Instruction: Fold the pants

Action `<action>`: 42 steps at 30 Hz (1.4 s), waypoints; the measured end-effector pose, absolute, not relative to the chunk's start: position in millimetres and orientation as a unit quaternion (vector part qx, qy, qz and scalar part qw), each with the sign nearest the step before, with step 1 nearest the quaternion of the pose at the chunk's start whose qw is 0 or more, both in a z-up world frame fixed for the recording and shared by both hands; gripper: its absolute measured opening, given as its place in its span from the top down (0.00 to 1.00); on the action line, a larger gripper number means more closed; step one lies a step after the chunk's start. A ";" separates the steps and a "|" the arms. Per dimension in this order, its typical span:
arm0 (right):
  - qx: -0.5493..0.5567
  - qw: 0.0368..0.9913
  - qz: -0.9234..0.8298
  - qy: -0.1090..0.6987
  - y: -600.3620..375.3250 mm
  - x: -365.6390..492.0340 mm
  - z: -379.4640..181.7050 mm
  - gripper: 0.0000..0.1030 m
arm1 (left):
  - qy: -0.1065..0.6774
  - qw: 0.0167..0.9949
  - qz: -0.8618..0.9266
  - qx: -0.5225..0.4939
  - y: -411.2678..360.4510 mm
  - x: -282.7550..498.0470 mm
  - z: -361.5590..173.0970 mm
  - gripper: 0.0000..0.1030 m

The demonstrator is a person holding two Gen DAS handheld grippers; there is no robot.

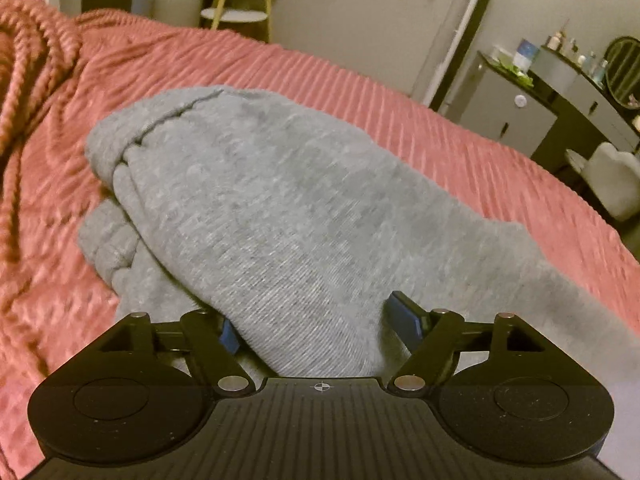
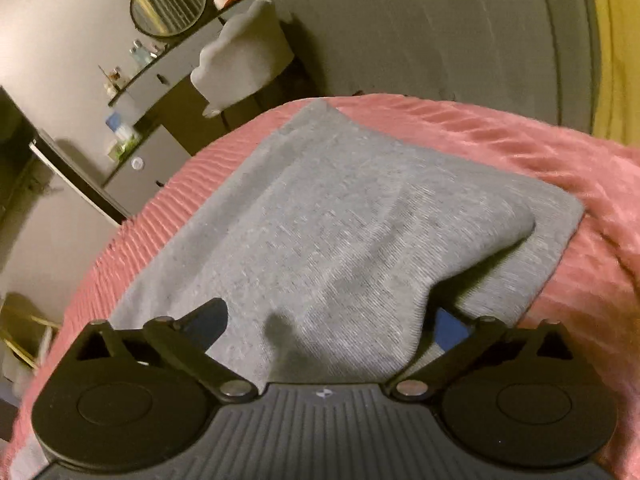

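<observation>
Pants [image 1: 256,208]: grey sweatpants, lying on the pink ribbed blanket [image 1: 420,120] on the bed. Already doubled over itself, cloth bunched right up against both my grippers.

Left gripper [image 1: 316,320]: jaws stand wide, cloth humps up between them, but the blue pads don't look like they're pinching it. So nothing held, as far as I can tell.

Right gripper [image 2: 328,320]: spread about as wide as it goes. Top layer is draped over the gap, pads clear of it on both sides. Not gripping either.

Far end, left view: thick rolled edge with a seam, a lumpy wad stuck out underneath. Looks like the waistband end, but too blurry to swear on it.

Far end, right view: top layer sits skewed on the bottom layer, with 1 loose flap [image 2: 512,220] puffed up near the right edge.

Where I think we are: fold laid down, both grips let go. Just my read.

Risk 1: if I pull back with cloth draped over the fingers, it snags and drags the top layer off.

Risk 2: that puffed flap isn't flat, so folding again on top bakes in a crooked edge.

Risk 3: the blanket is soft and rumpled on the left, so pressing down could shift the whole stack.

Risk 4: grabbing only 1 layer next time would peel the fold open.
</observation>
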State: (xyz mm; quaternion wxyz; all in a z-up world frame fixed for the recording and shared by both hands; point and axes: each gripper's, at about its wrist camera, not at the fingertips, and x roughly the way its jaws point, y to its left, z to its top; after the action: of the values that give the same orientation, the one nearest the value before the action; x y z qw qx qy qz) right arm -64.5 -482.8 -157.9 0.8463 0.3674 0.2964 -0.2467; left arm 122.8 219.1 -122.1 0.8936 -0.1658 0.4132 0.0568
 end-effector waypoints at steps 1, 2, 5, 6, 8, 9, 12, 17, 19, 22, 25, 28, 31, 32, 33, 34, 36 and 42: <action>0.367 0.846 -0.249 0.296 -482.5 -63.5 -158.1 0.00 | 0.413 0.892 0.058 -0.173 220.4 122.9 -123.1 0.24; 0.368 0.845 -0.251 0.298 -482.4 -62.5 -157.6 0.00 | 0.413 0.891 0.059 -0.178 221.4 122.9 -123.2 0.24; 0.393 0.840 -0.232 0.294 -486.4 -66.3 -152.4 0.01 | 0.412 0.891 0.056 -0.186 224.5 121.1 -119.9 0.24; 0.414 0.835 -0.222 0.287 -488.9 -71.6 -152.0 0.01 | 0.412 0.890 0.055 -0.188 225.5 120.8 -119.9 0.24; 0.454 0.825 -0.201 0.270 -492.8 -85.4 -153.0 0.09 | 0.412 0.890 0.054 -0.188 227.0 121.1 -121.0 0.25; 0.465 0.821 -0.192 0.269 -493.9 -90.1 -153.6 0.11 | 0.411 0.891 0.053 -0.186 226.8 120.9 -121.4 0.25; 0.486 0.814 -0.173 0.267 -495.7 -100.0 -155.9 0.22 | 0.411 0.893 0.054 -0.176 224.0 120.4 -122.8 0.25; 0.487 0.806 -0.189 0.279 -502.4 -93.4 -163.9 0.60 | 0.413 0.894 0.055 -0.164 220.3 120.5 -123.5 0.27; 0.488 0.802 -0.202 0.278 -505.9 -91.7 -167.1 0.71 | 0.414 0.893 0.054 -0.166 221.9 120.5 -122.7 0.31; 0.504 0.793 -0.211 0.269 -515.7 -89.9 -171.7 0.73 | 0.418 0.890 0.054 -0.174 227.3 121.9 -121.7 0.38; 0.497 0.795 -0.224 0.267 -519.1 -84.3 -173.2 0.73 | 0.418 0.886 0.055 -0.191 233.1 123.8 -120.2 0.49; 0.469 0.803 -0.239 0.279 -515.1 -75.2 -167.2 0.93 | 0.423 0.881 0.053 -0.208 236.4 124.0 -118.1 0.68; 0.446 0.811 -0.243 0.291 -512.7 -70.8 -154.2 0.95 | 0.420 0.878 0.046 -0.224 239.9 119.2 -107.5 0.83; 0.433 0.820 -0.238 0.288 -511.7 -71.4 -145.1 0.96 | 0.410 0.884 0.042 -0.222 240.2 114.2 -98.6 0.85; 0.419 0.832 -0.234 0.279 -511.1 -73.5 -134.1 0.96 | 0.400 0.889 0.037 -0.221 240.3 108.7 -90.3 0.85; 0.408 0.842 -0.229 0.269 -510.4 -77.5 -121.3 0.96 | 0.389 0.894 0.032 -0.218 239.8 102.2 -80.8 0.85; 0.393 0.858 -0.220 0.248 -508.8 -87.7 -99.8 0.96 | 0.373 0.902 0.022 -0.215 238.7 85.2 -62.4 0.85; 0.340 0.874 -0.241 0.248 -512.7 -117.6 -81.7 0.95 | 0.382 0.903 0.012 -0.194 236.9 44.1 -73.5 0.83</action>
State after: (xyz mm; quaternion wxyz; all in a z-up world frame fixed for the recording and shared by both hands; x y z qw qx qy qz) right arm -117.6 -512.7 -81.7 0.8745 0.3396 0.2485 -0.2413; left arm 44.1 236.9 -73.5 0.9034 -0.1943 0.3819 0.0122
